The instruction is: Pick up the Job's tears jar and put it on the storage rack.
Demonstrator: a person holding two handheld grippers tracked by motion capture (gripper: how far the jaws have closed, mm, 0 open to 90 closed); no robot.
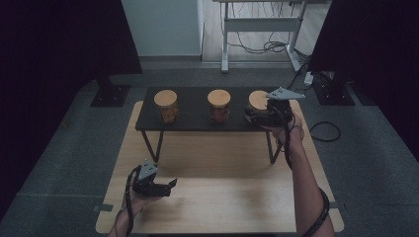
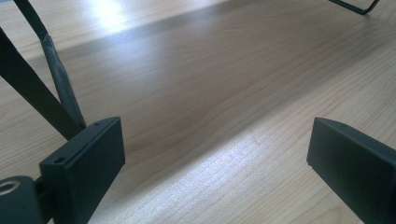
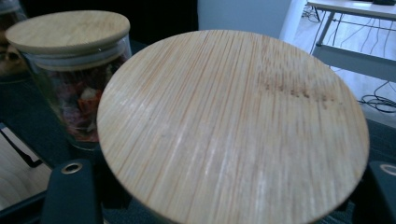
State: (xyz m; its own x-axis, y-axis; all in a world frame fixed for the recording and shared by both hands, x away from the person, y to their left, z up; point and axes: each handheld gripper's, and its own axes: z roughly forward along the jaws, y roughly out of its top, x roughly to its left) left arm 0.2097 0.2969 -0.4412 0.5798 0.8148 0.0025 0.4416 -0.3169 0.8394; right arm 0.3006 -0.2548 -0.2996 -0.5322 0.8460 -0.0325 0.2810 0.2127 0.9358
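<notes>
On shelf [image 1: 197, 118], rt tongs [image 1: 258, 116] grip bamboo-lidded glass jar [image 3: 233, 126].

Setting: lab or recording studio, indoor. Evidence: wooden table [image 1: 222, 197] on grey carpet [image 1: 64, 148], tape marks at the table's near corners. Black curtains [image 1: 54, 39] on weighted stands left and right of the table. Beyond the table: white wall panel [image 1: 160, 27], height-adjustable desk frame [image 1: 259, 24] with loose cables [image 1: 269, 47] underneath, power strip [image 1: 310, 78] beside the right stand.
</notes>
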